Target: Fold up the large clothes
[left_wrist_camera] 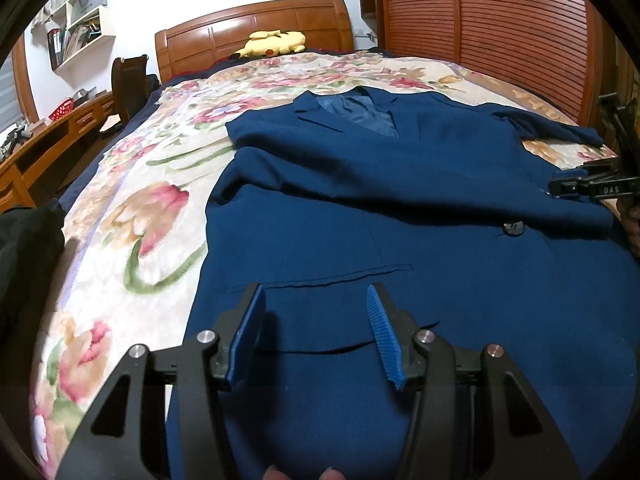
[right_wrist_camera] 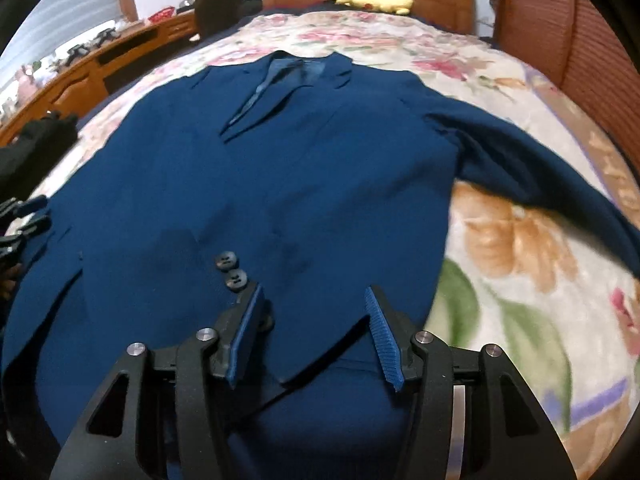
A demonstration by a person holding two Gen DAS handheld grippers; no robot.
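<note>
In the left wrist view, a dark garment (left_wrist_camera: 28,248) filled the left edge, and a wooden desk (left_wrist_camera: 48,140) with a red basket (left_wrist_camera: 62,109) ran up the upper left under white wall shelves (left_wrist_camera: 80,20). The floral bedspread (left_wrist_camera: 132,184) covered the left and centre, with a yellow plush toy (left_wrist_camera: 276,42) against the wooden headboard (left_wrist_camera: 256,26) at top centre. The blue jacket (left_wrist_camera: 360,208) lay flat across the centre and right, collar toward the headboard, a pocket flap in the lower middle and a dark button (left_wrist_camera: 513,227) right of centre. The left gripper (left_wrist_camera: 316,304) at bottom centre stood about half open just over the jacket near the pocket, its blue pads apart with nothing pinched between them. The right gripper's black frame showed at the right edge. A slatted wardrobe door (left_wrist_camera: 500,28) filled the upper right.

In the right wrist view, the left gripper's tips (right_wrist_camera: 32,216) showed at the left edge beside the jacket's hem. The jacket (right_wrist_camera: 240,184) spread across the centre, two buttons (right_wrist_camera: 230,270) lower left of middle, one sleeve (right_wrist_camera: 540,184) reaching to the right over the bedspread (right_wrist_camera: 520,248). The right gripper (right_wrist_camera: 314,306) at bottom centre stood partly open above the jacket's front edge; its pads gripped nothing. This frame was blurred.
</note>
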